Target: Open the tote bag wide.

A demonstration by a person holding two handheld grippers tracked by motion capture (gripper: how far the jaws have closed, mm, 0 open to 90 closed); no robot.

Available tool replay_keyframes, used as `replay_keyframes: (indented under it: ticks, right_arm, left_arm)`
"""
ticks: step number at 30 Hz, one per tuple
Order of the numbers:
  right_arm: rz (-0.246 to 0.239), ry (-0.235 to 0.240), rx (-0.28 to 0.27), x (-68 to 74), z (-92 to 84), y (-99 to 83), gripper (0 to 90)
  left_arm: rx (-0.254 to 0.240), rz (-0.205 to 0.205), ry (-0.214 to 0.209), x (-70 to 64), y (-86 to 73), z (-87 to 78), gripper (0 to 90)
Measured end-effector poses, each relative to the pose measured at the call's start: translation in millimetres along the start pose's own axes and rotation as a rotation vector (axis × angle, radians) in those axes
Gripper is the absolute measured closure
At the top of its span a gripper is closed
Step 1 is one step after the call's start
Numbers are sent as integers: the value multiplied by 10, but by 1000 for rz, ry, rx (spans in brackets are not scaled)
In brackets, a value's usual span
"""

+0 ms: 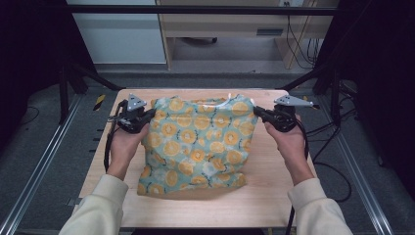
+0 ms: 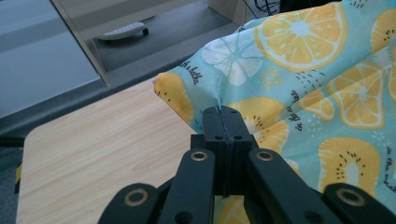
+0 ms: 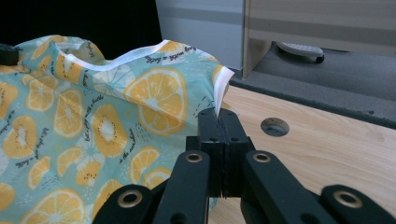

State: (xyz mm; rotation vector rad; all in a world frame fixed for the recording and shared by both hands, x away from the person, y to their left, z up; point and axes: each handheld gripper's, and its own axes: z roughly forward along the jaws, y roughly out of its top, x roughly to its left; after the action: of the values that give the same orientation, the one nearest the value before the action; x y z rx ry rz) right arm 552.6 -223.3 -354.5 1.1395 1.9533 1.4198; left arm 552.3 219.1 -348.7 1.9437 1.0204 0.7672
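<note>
The left gripper [image 1: 150,114] was clamped on the far left corner of the cloth [image 1: 195,147], lifting it off the table [image 1: 274,196]. The cloth's near edge lay on the wood. The right gripper [image 1: 256,112] was clamped on the far right corner, raised likewise.

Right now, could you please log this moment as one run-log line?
left gripper: shut on cloth corner | right gripper: shut on opposite corner | lemon-print cloth: far edge lifted, near edge on wooden table
</note>
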Motion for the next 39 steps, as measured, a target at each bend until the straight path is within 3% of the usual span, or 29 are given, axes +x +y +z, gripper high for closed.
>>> replay_keyframes:
  ticks: [7, 10, 19, 30, 35, 39]
  right_arm:
    - [-15, 15, -17, 14, -68, -5, 899]
    - [-19, 30, -24, 55, -115, -66, 899]
    - [-31, 79, -59, 233, -388, -288, 899]
    - [-40, 136, -66, 438, -741, -640, 899]
    - [-38, 164, -81, 546, -884, -767, 899]
    - [-34, 179, -63, 614, -936, -908, 899]
  left_arm:
    - [-24, 31, -6, -9, -2, -114, 900]
    - [-33, 52, -8, -26, -60, -186, 900]
    - [-93, 55, -29, -123, -270, -424, 900]
    - [-181, 29, -75, -297, -631, -772, 900]
    - [-196, 24, -101, -357, -823, -921, 900]
    - [-195, 19, -126, -405, -1023, -971, 900]
